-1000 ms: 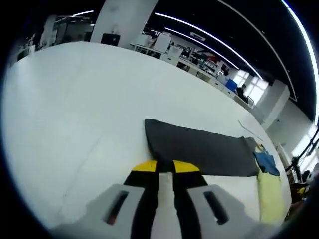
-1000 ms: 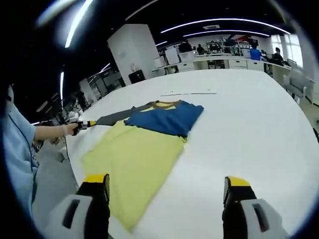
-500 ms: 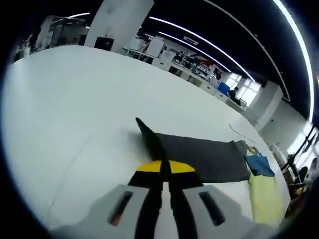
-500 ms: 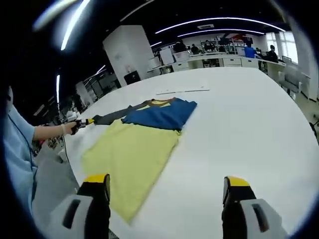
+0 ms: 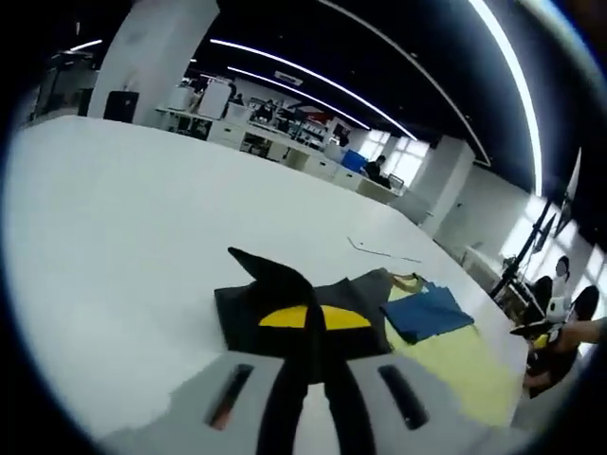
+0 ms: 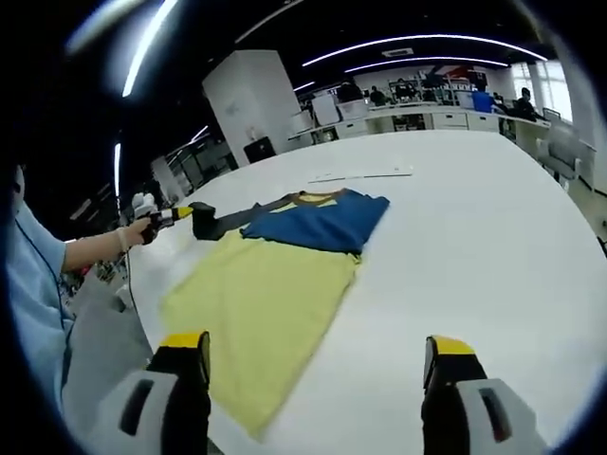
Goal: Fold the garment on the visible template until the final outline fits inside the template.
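Observation:
The garment lies flat on the white table [image 6: 474,218]: a yellow body [image 6: 266,303], a blue upper part [image 6: 322,220] and a dark grey sleeve [image 6: 232,221]. My left gripper [image 5: 313,318] is shut on the end of the grey sleeve [image 5: 285,294], which is raised off the table and doubled back toward the blue part [image 5: 427,311]. In the right gripper view the left gripper [image 6: 178,215] hangs at the garment's far left, held by a hand. My right gripper [image 6: 318,353] is open over the near hem of the yellow body, with nothing between its fingers.
A thin pale line [image 6: 360,175] lies on the table beyond the collar. A person's light blue sleeve [image 6: 33,284] is at the left edge. Desks and people stand far behind the table. A hand [image 5: 569,332] shows at the right.
My left gripper has lifted the grey sleeve's end and carried it in toward the blue part, so the sleeve is now shorter and bunched. The right gripper has stayed open and still.

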Motion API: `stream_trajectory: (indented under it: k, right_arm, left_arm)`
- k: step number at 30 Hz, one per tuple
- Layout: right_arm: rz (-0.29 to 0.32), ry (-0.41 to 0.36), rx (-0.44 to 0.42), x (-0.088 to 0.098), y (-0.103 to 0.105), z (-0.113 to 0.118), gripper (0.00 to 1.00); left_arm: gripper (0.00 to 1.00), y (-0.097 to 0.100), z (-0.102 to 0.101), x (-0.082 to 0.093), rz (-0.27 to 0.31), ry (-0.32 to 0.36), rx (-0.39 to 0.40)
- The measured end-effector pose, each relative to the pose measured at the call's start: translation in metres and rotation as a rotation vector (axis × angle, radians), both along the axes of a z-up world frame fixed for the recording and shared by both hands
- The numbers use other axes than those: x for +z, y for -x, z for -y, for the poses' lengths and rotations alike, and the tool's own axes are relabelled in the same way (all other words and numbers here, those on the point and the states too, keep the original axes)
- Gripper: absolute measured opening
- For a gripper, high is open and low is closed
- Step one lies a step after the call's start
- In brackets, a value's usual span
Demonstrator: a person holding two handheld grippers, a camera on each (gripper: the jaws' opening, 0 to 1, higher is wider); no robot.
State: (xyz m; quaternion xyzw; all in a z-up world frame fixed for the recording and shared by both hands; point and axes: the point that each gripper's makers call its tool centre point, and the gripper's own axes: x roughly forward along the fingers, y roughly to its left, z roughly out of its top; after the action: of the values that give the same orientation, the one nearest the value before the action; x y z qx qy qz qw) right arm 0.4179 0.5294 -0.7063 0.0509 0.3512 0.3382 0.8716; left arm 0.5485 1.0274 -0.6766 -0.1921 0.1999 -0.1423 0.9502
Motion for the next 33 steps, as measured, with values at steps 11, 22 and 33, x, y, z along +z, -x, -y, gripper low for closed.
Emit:
stream_trajectory:
  k: [11,22,33]
  right_arm:
    - [-0.007,-0.022,-0.028,-0.002,0.008,0.007,0.94]
    - [-0.023,-0.048,-0.045,-0.006,0.013,0.001,0.94]
    - [-0.051,-0.064,-0.05,-0.016,0.022,-0.004,0.93]
  left_arm:
    - [0.0,-0.028,0.07,0.031,0.064,0.061,-0.108]
    - [0.0,-0.044,0.143,0.05,0.103,0.109,-0.225]
    - [0.0,-0.059,0.218,0.044,0.109,0.184,-0.288]
